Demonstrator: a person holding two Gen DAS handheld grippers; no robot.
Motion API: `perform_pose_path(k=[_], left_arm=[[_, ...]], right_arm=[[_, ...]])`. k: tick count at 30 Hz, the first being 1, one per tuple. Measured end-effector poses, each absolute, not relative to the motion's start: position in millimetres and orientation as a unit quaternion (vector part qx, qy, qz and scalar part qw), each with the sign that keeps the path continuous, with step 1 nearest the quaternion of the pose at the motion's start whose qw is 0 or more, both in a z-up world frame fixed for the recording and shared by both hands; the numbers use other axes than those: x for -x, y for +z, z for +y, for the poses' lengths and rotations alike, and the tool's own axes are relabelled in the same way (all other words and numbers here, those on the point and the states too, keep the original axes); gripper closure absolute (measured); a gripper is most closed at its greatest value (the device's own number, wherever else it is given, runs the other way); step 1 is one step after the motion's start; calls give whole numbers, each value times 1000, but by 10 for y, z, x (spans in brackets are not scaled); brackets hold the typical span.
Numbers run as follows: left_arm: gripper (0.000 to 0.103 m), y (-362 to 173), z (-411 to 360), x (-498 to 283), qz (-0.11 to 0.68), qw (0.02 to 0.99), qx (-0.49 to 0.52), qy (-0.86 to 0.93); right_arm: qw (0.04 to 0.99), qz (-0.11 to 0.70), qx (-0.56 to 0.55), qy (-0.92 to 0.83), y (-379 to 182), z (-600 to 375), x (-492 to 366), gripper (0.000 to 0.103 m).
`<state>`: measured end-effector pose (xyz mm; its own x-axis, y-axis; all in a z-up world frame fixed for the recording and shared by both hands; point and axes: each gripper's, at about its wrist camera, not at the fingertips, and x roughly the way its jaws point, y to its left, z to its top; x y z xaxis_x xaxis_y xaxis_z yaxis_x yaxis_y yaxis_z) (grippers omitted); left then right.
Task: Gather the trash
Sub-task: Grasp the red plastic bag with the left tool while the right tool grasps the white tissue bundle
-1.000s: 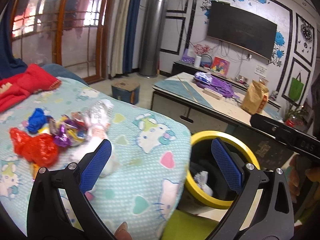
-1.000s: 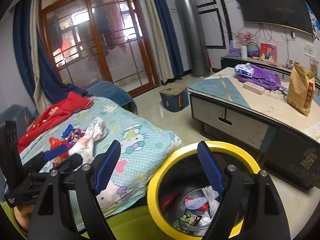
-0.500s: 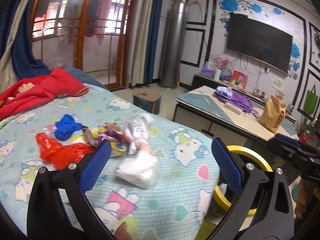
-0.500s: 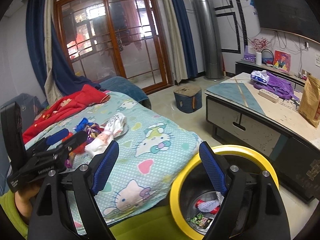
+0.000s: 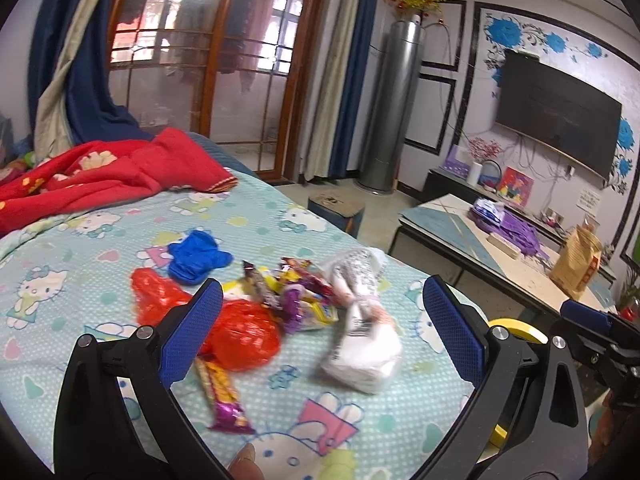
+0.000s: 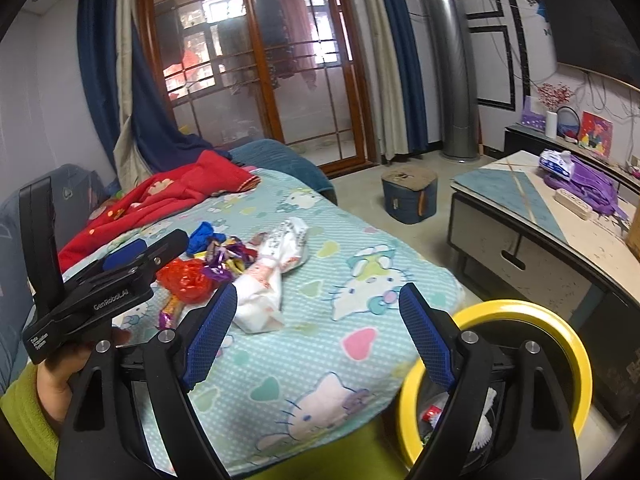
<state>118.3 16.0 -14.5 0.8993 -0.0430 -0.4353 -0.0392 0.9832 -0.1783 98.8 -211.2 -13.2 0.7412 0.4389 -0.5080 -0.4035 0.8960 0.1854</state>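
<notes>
A pile of trash lies on the Hello Kitty bedspread [image 5: 100, 240]: a white crumpled bag [image 5: 360, 328], red plastic wrap [image 5: 240, 340], a blue scrap [image 5: 196, 256], shiny candy wrappers [image 5: 292, 292] and a purple-orange wrapper [image 5: 224, 396]. My left gripper [image 5: 320, 328] is open and empty, hovering just in front of the pile. My right gripper [image 6: 316, 336] is open and empty, over the bed's edge beside the yellow-rimmed bin [image 6: 560, 336]. The bin holds several scraps. In the right wrist view the white bag [image 6: 272, 276] and the left gripper's body [image 6: 100, 292] show at left.
A red blanket [image 5: 100, 176] lies at the bed's far end. A low coffee table [image 6: 540, 216] with a purple bag stands right of the bed. A blue stool [image 6: 408, 196] sits on the floor. The bin's rim [image 5: 516, 328] shows by the bed's corner.
My left gripper has swung left from the bin to the trash pile and moved closer to it. My right gripper has drawn back from over the bin toward the bed. Both stay open.
</notes>
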Motion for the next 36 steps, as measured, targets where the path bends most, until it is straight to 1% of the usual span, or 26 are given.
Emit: perform_pose_path(k=[12, 22, 30, 36], left_arm=[[11, -185, 603, -1207, 229, 965, 118, 53], [11, -375, 1023, -1263, 252, 951, 150, 93], [11, -555, 1288, -1335, 267, 938, 198, 101], [11, -729, 1467, -1425, 280, 921, 259, 83]], right_arm=[[920, 299, -8, 253, -271, -1642, -1187, 21], [908, 327, -2, 262, -458, -1309, -1455, 18], [896, 355, -7, 265, -603, -1110, -1674, 18], [887, 378, -20, 263, -758, -1066, -1801, 18]])
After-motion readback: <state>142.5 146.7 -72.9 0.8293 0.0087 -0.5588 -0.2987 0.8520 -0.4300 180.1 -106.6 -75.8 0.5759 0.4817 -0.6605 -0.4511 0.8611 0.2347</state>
